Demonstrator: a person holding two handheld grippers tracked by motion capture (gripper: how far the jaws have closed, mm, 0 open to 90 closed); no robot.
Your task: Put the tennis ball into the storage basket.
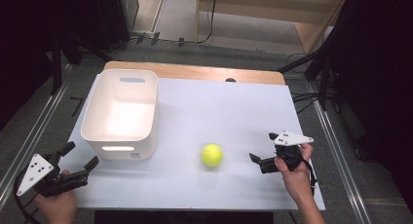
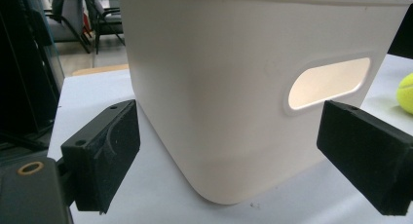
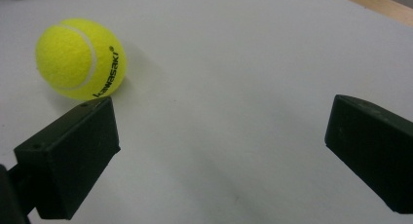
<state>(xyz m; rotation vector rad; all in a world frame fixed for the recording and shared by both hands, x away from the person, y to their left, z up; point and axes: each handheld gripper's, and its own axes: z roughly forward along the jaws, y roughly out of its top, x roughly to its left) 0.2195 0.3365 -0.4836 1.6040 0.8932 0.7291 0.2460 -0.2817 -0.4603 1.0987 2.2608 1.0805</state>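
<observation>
Both tongs [image 3: 221, 146] agape, tennis ball [image 3: 80, 58] beside – black "KAWASAKI" lettering; white bin [image 2: 253, 87]

The bin [image 1: 120, 112] is showing smooth white plastic with a soft sheen. The ball [image 3: 80, 58] is looking fuzzy, like felt. The worktop [image 1: 234, 112] is lying matt white, bare wood showing along its far edge.

Two black tools [image 1: 82, 156] [image 1: 263, 147], white triangular screw-dotted plates [image 1: 35, 171], trailing cables.
</observation>
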